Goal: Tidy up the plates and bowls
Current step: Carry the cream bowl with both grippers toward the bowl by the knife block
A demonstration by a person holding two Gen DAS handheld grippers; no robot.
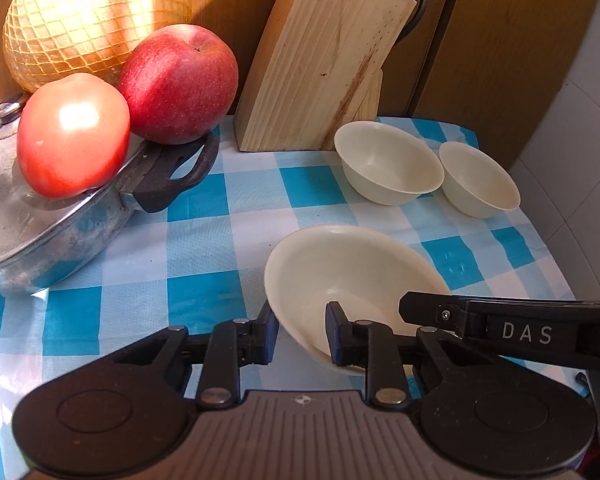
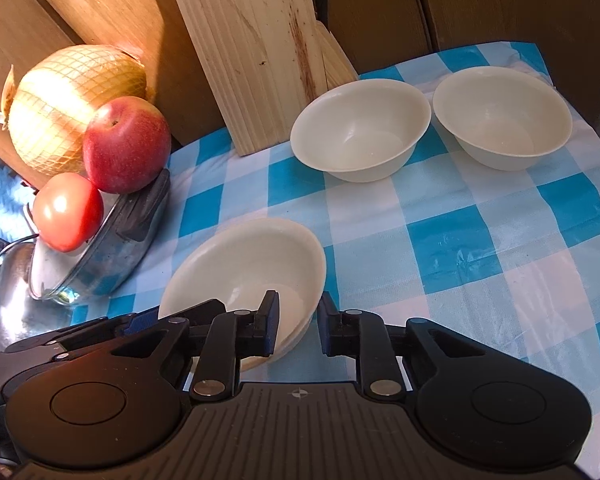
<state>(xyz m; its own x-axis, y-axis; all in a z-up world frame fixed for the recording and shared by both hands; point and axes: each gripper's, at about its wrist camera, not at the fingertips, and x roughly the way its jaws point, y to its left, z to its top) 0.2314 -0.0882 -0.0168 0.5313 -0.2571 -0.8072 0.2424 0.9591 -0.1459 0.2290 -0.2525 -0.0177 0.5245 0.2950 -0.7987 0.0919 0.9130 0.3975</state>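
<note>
A shallow cream bowl (image 1: 340,264) (image 2: 252,260) sits at the front of the checked cloth, and a second rim shows beneath it in the right wrist view. My left gripper (image 1: 302,334) is shut on its left wall, one pad outside and one inside. My right gripper (image 2: 298,322) is shut on its right wall in the same way. Each view also catches a finger (image 1: 424,312) (image 2: 196,310) of the other gripper. Two deeper cream bowls (image 1: 388,168) (image 1: 480,180) (image 2: 360,136) (image 2: 500,120) stand side by side, upright, farther back.
A lidded steel pot (image 1: 60,232) (image 2: 112,248) at the left carries a tomato (image 1: 72,136) and an apple (image 1: 180,84), with a netted melon (image 1: 92,16) behind. A wooden knife block (image 1: 324,60) stands at the back. A kettle (image 2: 8,280) sits at the far left. The table ends at the right.
</note>
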